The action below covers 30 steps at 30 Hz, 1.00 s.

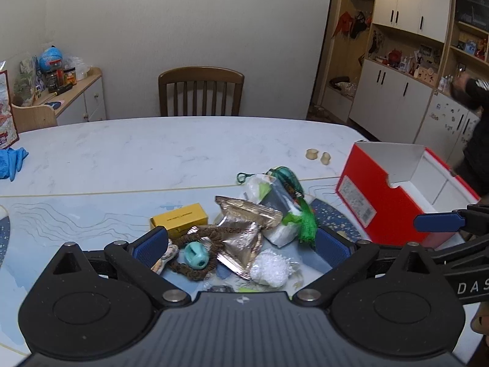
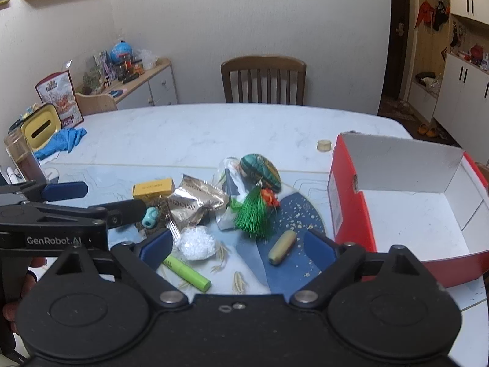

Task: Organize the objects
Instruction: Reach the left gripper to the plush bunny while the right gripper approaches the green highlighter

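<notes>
The table (image 1: 122, 153) fills both views, its near edge hidden under the gripper bodies. At its right stands the red box (image 2: 348, 202), open and white inside; the right wrist view cuts off its far right corner and the left wrist view shows only part of its interior. The left gripper (image 1: 241, 244) hangs above the pile with its jaws wide apart and nothing between them; its left pad overlaps a pale patterned item that cannot be made out. The right gripper (image 2: 238, 246) is likewise spread apart and holds nothing, low over the blue mat (image 2: 293, 214) near the box. The pile lies mid-table, left of the box: a crumpled foil packet (image 2: 195, 203) partly covers a brown braided ring (image 1: 195, 263), with a yellow carton (image 1: 180, 217) behind. A green pouch (image 2: 259, 171) with a green tassel (image 2: 253, 214) rests on what may be a white wrapped pack, mostly hidden. Nearer are a white fluffy ball (image 2: 195, 241), a green tube (image 2: 189, 272) half hidden by the right gripper's left finger, a tan cylinder (image 2: 282, 246) on the mat, and a teal bead (image 1: 195, 253) inside the ring.
</notes>
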### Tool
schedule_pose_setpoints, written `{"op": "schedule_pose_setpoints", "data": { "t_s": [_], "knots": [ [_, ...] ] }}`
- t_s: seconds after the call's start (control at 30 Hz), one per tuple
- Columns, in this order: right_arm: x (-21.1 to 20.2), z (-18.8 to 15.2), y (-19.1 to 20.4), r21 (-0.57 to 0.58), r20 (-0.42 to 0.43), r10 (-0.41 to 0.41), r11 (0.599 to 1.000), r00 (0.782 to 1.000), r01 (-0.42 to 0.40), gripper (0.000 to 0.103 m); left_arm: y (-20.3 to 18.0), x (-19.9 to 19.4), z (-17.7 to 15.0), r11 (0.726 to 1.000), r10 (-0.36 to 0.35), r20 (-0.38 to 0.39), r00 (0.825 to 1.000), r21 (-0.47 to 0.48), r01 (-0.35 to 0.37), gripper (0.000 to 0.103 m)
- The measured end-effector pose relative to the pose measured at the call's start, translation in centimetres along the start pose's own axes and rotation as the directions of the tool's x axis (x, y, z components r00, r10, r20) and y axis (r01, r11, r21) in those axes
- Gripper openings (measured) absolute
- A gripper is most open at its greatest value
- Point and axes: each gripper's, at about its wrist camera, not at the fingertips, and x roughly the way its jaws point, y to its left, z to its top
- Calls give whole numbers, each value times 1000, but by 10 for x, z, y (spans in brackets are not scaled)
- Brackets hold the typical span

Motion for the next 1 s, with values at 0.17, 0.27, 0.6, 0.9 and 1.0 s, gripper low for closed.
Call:
{"op": "schedule_pose_setpoints", "data": {
  "t_s": [0.17, 0.27, 0.6, 0.9, 1.0],
  "knots": [
    [14, -4, 4, -39, -47, 37, 999, 998, -39, 87, 8, 11, -5, 1000, 30, -11, 999, 7, -30, 103],
    [27, -8, 8, -75, -84, 50, 996, 995, -56, 83, 16, 21, -10, 998, 55, -32, 998, 12, -54, 103],
    [62, -18, 19, -152, -164, 116, 978, 980, -141, 76, 61, 58, -19, 989, 147, -87, 985, -10, -148, 103],
    [94, -28, 37, -229, -233, 139, 954, 963, -193, 63, 92, 92, -24, 986, 147, -171, 974, -57, -158, 102],
    [104, -30, 41, -240, -253, 146, 948, 956, -208, 57, 95, 98, -25, 986, 144, -183, 973, -53, -156, 102]
  ]
}}
